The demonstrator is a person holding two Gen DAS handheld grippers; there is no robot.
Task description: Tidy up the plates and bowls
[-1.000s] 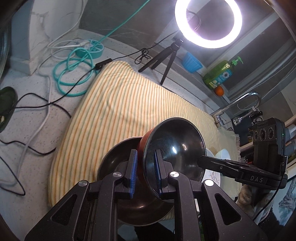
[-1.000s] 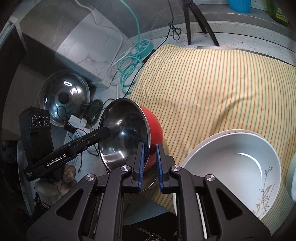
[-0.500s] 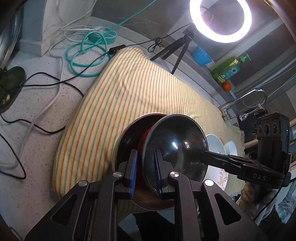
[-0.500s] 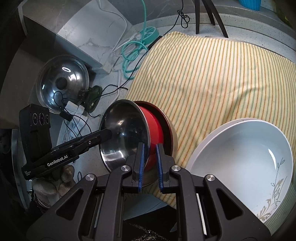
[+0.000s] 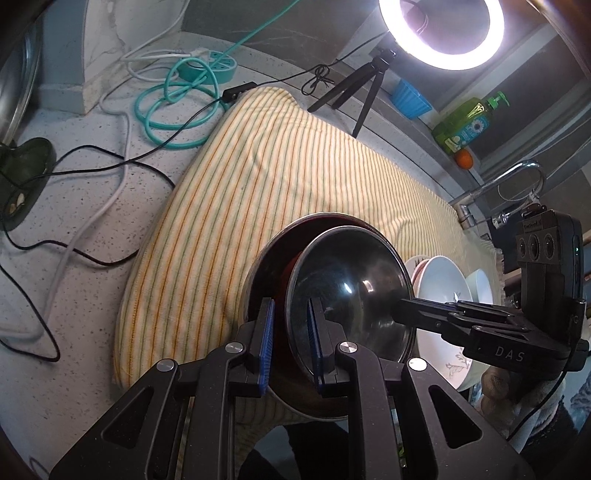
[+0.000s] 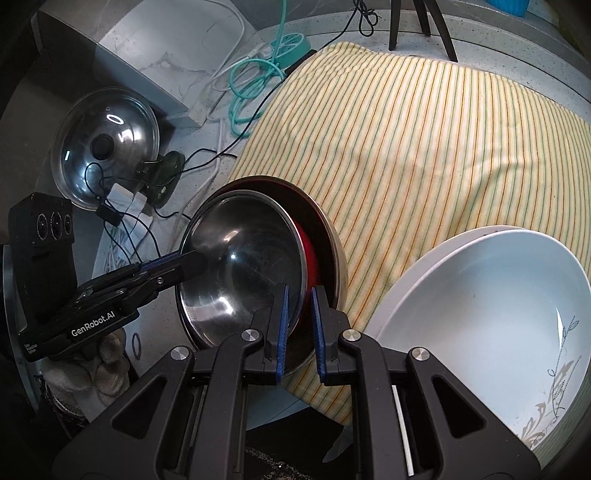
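A red bowl with a steel inside (image 5: 351, 291) (image 6: 240, 266) sits tilted inside a larger steel bowl (image 5: 266, 266) (image 6: 332, 240) on the striped cloth (image 5: 258, 184). My left gripper (image 5: 290, 339) straddles the red bowl's near rim with its jaws slightly parted. My right gripper (image 6: 298, 325) straddles the opposite rim, jaws also slightly parted. Each gripper shows in the other's view, the right one in the left wrist view (image 5: 402, 314) and the left one in the right wrist view (image 6: 195, 260). A large white plate stack (image 6: 498, 314) lies to the right.
A ring light on a tripod (image 5: 439, 29), a teal cable coil (image 5: 177, 110), a green soap bottle (image 5: 469, 118) and a tap (image 5: 509, 184) stand at the back. A glass pot lid (image 6: 103, 144) and black cables (image 5: 74, 177) lie on the speckled counter to the left.
The red bowl has come down into the larger steel bowl and nests in it. Both grippers' jaws have widened a little around its rim.
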